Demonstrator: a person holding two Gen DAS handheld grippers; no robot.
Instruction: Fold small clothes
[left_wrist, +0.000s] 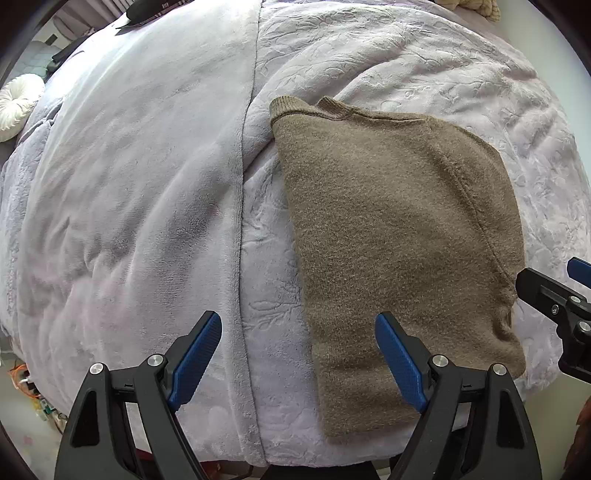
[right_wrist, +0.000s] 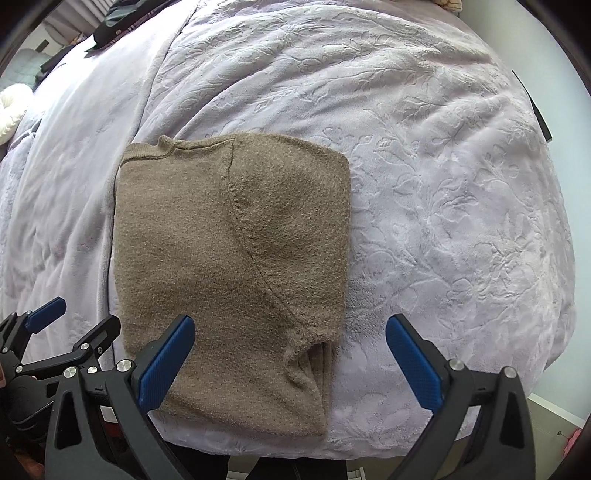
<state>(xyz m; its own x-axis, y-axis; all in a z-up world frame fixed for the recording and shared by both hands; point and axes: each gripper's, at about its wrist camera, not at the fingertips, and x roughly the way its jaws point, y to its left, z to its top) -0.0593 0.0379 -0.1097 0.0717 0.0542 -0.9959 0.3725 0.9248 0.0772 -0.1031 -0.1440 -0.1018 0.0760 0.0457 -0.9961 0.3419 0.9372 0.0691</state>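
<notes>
A brown knitted sweater lies folded into a tall rectangle on a lilac bedspread, its ribbed collar at the far end. My left gripper hangs open above the sweater's near left edge, one blue pad over the bedspread and one over the knit. My right gripper stands wide open over the sweater's near right corner, where folded layers show. Neither holds anything. Each gripper also shows at the edge of the other's view: the right gripper, the left gripper.
A smooth blanket panel covers the bed's left half, with a seam beside the sweater. A white round cushion lies far left. Dark clothes sit at the bed's far end. The near edge of the bed drops to the floor.
</notes>
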